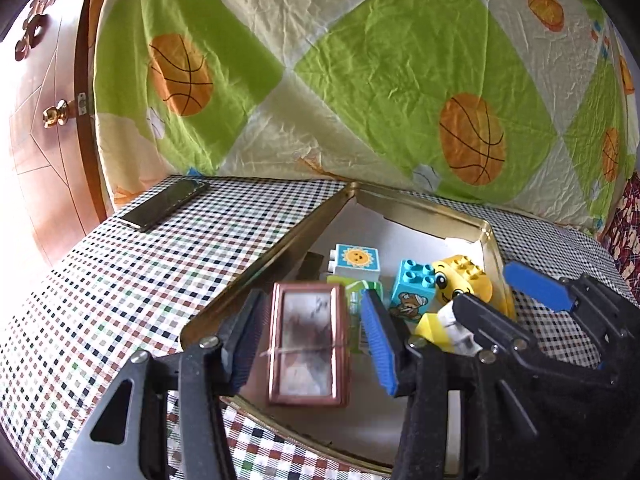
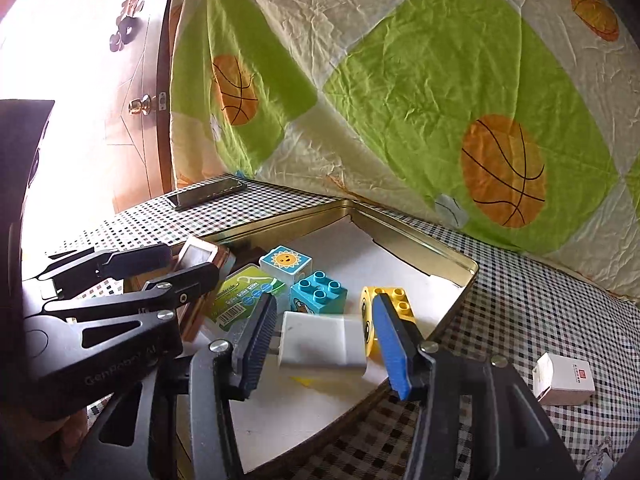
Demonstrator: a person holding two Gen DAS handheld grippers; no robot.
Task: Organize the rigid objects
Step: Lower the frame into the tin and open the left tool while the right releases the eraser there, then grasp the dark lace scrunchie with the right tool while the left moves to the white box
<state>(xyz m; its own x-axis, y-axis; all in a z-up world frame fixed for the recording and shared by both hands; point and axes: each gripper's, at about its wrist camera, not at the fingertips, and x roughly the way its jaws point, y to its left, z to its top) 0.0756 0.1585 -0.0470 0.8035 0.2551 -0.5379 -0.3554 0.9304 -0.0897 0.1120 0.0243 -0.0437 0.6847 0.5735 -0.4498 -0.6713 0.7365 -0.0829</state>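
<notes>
Working over a checkered tablecloth [image 1: 120, 280]: wooden door [image 1: 44, 128] far left, basketball quilt [image 1: 360, 80] behind. Your left gripper [image 1: 310, 340] is clamping a copper-framed case [image 1: 308, 344] over the tin [image 2: 404, 216]; your right gripper [image 2: 324, 340] is gripping a white charger [image 2: 320, 344] inside it.

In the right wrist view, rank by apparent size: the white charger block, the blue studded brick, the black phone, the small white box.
1. White charger block, though nearest the camera.
2. Blue studded brick and black phone: look alike, left unranked.
3. Small white box.
</notes>
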